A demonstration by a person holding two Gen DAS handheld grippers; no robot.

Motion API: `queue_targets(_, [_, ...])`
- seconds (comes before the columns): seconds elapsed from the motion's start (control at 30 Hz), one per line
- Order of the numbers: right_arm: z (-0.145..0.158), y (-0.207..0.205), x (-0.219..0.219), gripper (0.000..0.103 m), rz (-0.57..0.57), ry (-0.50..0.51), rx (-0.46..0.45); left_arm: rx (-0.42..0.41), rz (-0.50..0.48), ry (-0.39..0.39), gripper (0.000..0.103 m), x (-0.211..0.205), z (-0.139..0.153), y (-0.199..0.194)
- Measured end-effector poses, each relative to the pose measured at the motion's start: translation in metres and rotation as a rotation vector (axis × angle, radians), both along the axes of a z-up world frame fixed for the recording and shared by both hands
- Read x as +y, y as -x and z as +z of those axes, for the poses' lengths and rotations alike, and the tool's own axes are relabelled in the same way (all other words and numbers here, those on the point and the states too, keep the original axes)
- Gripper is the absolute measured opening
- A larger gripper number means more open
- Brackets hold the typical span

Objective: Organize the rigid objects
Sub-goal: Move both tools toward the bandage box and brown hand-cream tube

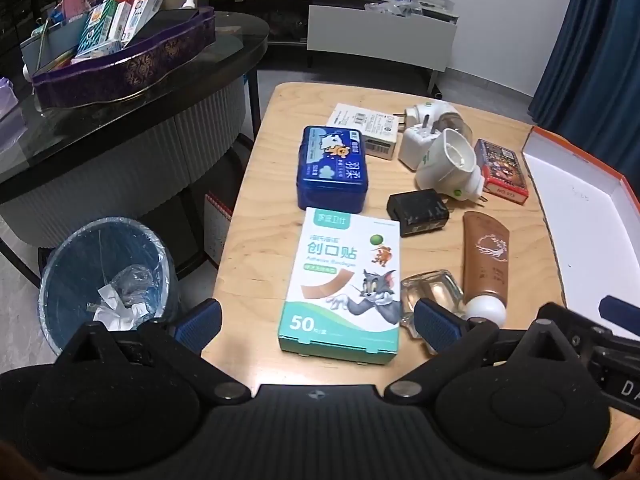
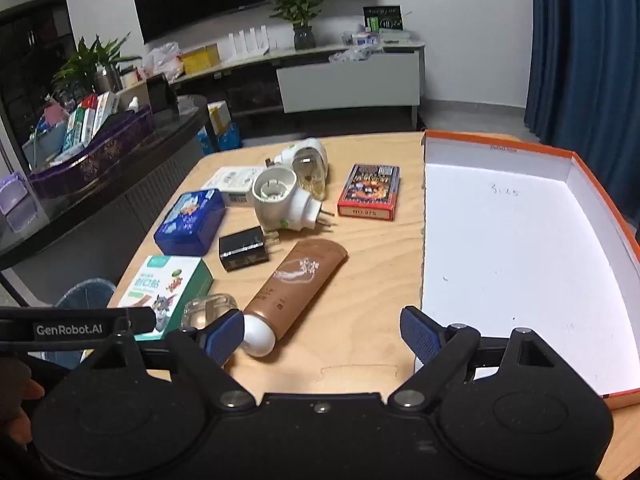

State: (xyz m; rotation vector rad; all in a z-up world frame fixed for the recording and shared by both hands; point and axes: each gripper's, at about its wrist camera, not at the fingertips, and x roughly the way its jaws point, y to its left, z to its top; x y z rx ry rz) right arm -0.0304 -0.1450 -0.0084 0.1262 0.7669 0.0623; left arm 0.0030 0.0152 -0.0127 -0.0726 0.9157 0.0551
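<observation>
Rigid objects are all loose on the wooden table [image 2: 372, 280], none sorted yet. The orange-rimmed box lid [image 2: 520, 248] on the table's right side has nothing in it; judged as the likely destination, so the task looks to be at the very start.

Places relative to the box lid:
- red card box [image 2: 369, 191]: just left of its far corner, closest item.
- brown tube [image 2: 298, 284] with white cap: left of its near half, lying at an angle, cap toward the cameras.
- white plug-in vaporizer [image 2: 286, 200] on its side, a second vaporizer with an amber bottle [image 2: 308, 164] behind it, white charger plug [image 1: 416, 144] touching them.
- black adapter [image 2: 244, 254]: further left, mid-table.
- white carton [image 1: 364, 130]: far side, behind the blue tin.
- blue tin [image 2: 190, 222] and adhesive bandage box [image 1: 346, 280]: farthest left, end to end.
- clear glass dish [image 1: 432, 290]: between the bandage box and the tube's cap.

Left gripper [image 1: 318, 320]: jaws fully spread, nothing held, hovering with the near end of the bandage box between the fingers, pads not touching it. Right gripper [image 2: 322, 336]: jaws fully spread, nothing held, over bare table between the tube cap and the lid's near corner; its left pad appears just beside the cap, contact unclear.

Remaining: every item. Bandage box looks like the left gripper's first pick.
</observation>
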Motion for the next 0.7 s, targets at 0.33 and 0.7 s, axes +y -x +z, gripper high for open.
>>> queue_targets(0.33, [-0.0031,-0.0017,-0.0027,0.1,-0.005,-0.028,0.033,0.005,-0.001,-0.001,0.103,0.003,-0.0034,-0.0032])
queue_targets(0.7, [-0.0015,-0.0011,0.0054,0.1,0.026,0.002,0.029,0.009,-0.013,-0.013,0.103,0.0021,-0.0062,-0.0057])
